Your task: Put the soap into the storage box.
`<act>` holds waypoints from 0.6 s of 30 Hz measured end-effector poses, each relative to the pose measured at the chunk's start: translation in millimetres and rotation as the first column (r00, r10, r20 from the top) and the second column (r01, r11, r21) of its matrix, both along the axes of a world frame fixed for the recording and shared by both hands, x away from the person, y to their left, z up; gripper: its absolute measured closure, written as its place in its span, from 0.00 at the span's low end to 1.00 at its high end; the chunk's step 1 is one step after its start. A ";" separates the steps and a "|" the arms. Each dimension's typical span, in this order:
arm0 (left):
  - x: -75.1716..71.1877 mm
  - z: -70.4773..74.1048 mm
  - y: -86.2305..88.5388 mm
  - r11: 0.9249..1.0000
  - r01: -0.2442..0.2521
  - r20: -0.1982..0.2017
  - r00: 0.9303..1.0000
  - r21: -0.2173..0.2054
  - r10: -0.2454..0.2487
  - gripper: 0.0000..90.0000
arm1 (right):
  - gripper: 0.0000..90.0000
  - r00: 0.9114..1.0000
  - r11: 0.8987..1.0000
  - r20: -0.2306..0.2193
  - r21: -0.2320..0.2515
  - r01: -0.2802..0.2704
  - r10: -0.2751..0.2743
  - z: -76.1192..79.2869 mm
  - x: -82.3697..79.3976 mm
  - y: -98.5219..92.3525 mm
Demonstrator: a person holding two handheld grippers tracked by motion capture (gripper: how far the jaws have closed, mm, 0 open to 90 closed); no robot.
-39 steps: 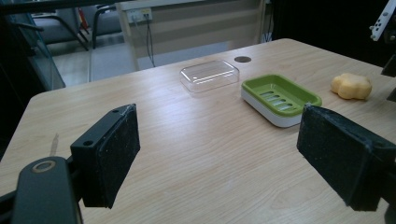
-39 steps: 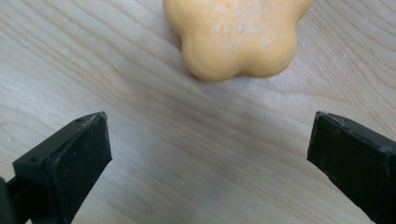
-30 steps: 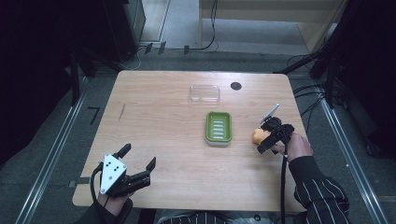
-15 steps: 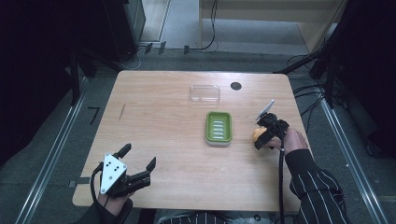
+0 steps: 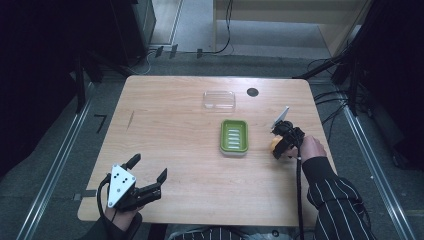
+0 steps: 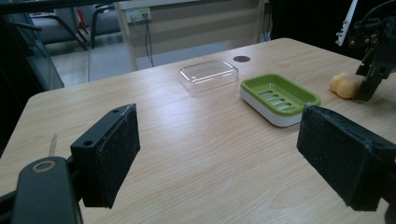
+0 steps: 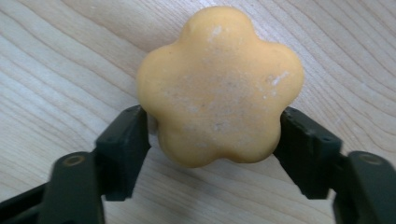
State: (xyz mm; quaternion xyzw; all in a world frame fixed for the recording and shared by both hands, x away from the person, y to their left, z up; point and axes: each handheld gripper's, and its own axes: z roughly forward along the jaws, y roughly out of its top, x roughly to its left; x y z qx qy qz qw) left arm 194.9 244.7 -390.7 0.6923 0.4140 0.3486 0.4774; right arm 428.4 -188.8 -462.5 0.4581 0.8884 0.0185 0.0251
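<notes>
While the right gripper [image 5: 278, 146] has just been closing, its jaws now clamp the one flower-shaped orange soap [image 7: 219, 88], which lies on the table [image 5: 170, 125] just right of the single green soap dish [image 5: 234, 136], near the table's right edge. One clear plastic lid [image 5: 219, 99] lies just beyond the dish, with one dark round hole [image 5: 252, 92] beside it. Well left of the dish, the left gripper [image 5: 149, 172] sits at the near edge, jaws wide apart on nothing, bare wood between
</notes>
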 end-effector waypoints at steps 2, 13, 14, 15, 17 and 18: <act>0.0 0.0 -0.1 1.000 0.000 0.000 1.000 0.000 0.000 0.15 | 0.39 1.000 1.000 0.005 -0.003 0.003 -0.003 -0.9 0.4 0.6; 0.0 0.0 0.4 1.000 -0.001 -0.001 1.000 -0.003 0.001 0.15 | 0.44 1.000 1.000 0.006 -0.016 0.012 -0.012 -1.6 -0.4 0.6; -0.1 0.0 0.4 1.000 -0.001 0.000 1.000 -0.003 0.001 0.15 | 0.44 1.000 1.000 0.006 -0.016 0.012 -0.012 -1.6 -0.4 0.6; -0.1 0.1 0.5 1.000 -0.002 0.000 1.000 -0.002 0.002 0.15 | 0.44 1.000 1.000 0.006 -0.016 0.011 -0.011 -1.6 -0.4 0.6; -0.1 0.1 0.5 1.000 -0.003 0.000 1.000 -0.003 0.003 0.15 | 0.44 1.000 1.000 0.004 -0.015 0.010 -0.009 -1.3 -0.4 0.3; -0.1 0.0 0.4 1.000 -0.002 0.000 1.000 -0.004 0.002 0.15 | 0.44 1.000 1.000 0.007 -0.010 0.012 -0.012 -1.1 -0.7 0.0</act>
